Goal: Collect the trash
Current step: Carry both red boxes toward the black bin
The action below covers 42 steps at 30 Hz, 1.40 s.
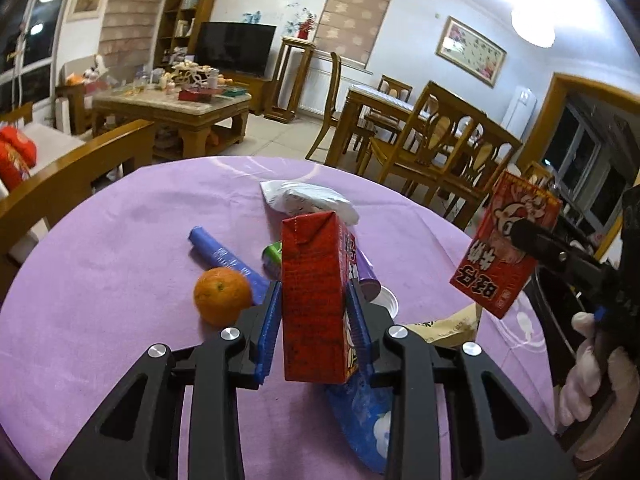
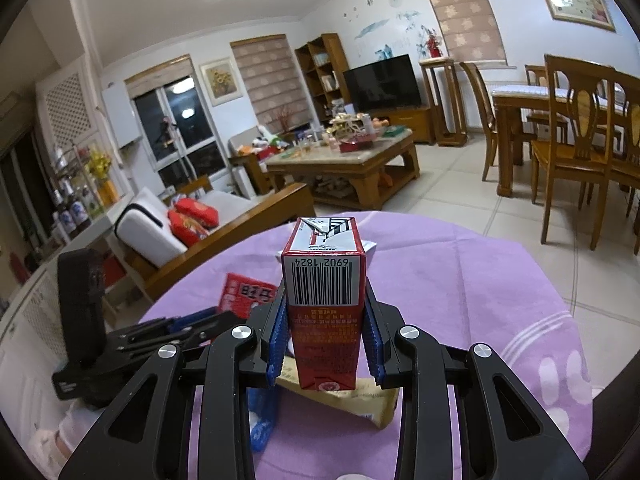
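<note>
Blue-padded left gripper (image 1: 314, 324) clamps a red rectangular milk carton (image 1: 316, 300) above the purple tablecloth (image 1: 120, 240). Right gripper (image 2: 326, 340) pinches a second red carton (image 2: 324, 304), also lifted. Keep both squeezes steady, carry upright to a bin; none visible. Orange (image 1: 222, 296), wrappers remain.

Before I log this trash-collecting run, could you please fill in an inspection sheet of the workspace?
Surface: round table under a purple cloth.
Job's things: two red cartons, one in the left tool, the other in the right tool.
Clutter: orange, blue roll, white bag, green can, tan packet.
Grippers: both shut on cartons.
Cables: nothing seen.
Surroundings: coffee table, TV, dining chairs.
</note>
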Each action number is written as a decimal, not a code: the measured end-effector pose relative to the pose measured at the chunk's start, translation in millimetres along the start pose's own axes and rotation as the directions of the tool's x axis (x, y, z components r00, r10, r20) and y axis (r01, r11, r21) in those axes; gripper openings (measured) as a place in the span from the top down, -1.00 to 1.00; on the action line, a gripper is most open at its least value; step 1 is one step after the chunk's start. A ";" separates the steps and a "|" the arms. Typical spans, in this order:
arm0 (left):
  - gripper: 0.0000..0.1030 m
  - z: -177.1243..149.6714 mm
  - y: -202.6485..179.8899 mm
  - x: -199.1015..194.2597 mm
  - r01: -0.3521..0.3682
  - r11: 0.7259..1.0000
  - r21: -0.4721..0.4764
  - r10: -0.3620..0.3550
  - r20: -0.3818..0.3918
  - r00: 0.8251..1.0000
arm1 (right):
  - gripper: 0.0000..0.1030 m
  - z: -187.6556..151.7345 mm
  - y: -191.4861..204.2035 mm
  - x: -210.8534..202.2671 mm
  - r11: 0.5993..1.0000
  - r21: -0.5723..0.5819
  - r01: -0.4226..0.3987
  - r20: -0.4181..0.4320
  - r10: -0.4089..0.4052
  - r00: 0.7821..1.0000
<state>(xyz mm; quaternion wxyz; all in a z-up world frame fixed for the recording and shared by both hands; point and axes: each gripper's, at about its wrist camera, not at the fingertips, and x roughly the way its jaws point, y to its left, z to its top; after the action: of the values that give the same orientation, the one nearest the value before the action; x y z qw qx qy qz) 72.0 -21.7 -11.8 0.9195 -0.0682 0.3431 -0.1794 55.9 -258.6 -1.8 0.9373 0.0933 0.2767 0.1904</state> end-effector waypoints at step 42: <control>0.40 -2.7 -246.6 3.6 0.343 0.895 0.285 -0.361 0.010 0.933 | 0.37 -51.1 -192.8 -260.9 0.946 0.207 0.250 0.233 -0.296 0.926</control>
<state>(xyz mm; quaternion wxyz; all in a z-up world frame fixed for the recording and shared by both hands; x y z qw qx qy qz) 2.9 -251.5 45.2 0.8825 -0.0047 0.2672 -0.3871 -115.6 -537.1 27.8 0.9711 0.1592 0.1767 0.0186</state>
